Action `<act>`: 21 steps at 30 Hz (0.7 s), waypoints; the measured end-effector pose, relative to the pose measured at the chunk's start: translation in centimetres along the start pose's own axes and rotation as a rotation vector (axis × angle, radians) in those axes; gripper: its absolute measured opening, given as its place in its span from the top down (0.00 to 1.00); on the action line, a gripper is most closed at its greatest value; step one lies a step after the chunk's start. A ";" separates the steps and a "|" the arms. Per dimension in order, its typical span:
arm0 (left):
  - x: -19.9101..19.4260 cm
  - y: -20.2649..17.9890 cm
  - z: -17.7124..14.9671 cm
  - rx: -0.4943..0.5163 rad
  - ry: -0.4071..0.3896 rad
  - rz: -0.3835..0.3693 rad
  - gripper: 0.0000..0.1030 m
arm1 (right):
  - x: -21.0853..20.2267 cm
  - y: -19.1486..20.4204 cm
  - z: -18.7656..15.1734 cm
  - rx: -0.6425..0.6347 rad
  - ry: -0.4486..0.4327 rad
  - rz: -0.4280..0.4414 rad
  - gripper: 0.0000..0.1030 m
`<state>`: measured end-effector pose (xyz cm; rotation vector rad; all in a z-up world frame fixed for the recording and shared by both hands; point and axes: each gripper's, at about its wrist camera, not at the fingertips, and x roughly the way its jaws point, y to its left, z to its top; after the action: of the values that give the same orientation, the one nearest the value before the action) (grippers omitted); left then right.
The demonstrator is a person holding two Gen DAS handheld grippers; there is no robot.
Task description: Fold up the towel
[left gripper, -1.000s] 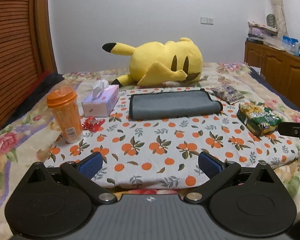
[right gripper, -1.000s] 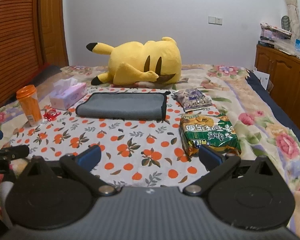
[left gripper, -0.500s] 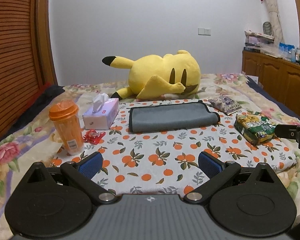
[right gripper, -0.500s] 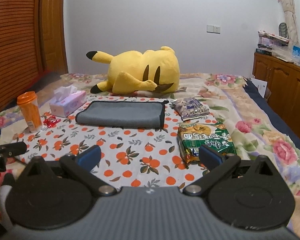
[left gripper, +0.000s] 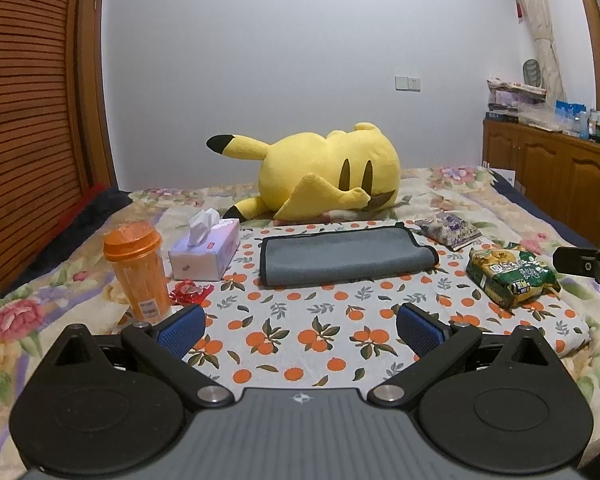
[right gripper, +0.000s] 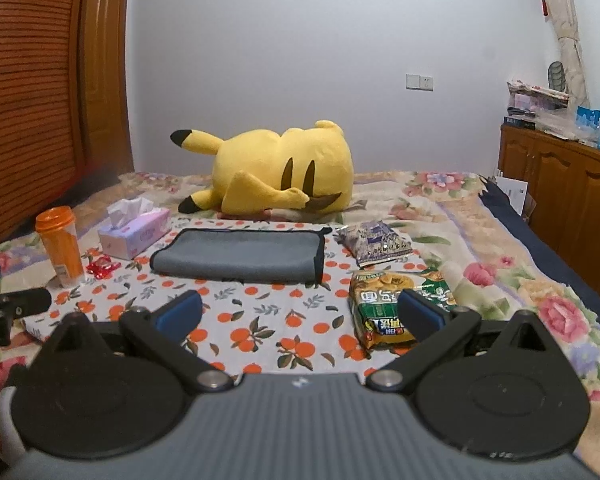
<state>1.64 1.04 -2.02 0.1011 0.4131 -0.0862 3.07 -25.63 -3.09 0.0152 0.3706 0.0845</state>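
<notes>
a: lying on the bed (left gripper: pixel 500 216) is an orange-print cloth (left gripper: pixel 300 320), with the grey towel (left gripper: pixel 344 258) folded at its far side, before the plush (left gripper: pixel 328 176).
b: and the tongs?
a: left tongs (left gripper: pixel 300 326) and right tongs (right gripper: pixel 300 314) both gape, empty, near the cloth's front edge.

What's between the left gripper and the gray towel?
Only orange-print cloth lies between the left gripper and the towel, as the left wrist view shows.
</notes>
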 end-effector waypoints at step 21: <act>-0.3 0.1 0.2 -0.001 -0.022 0.002 0.00 | -0.5 -0.3 0.1 0.011 -0.036 -0.009 0.00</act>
<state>1.48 1.19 -1.76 0.0993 0.3907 -0.0849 2.67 -25.99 -2.84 0.0258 0.3356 0.0732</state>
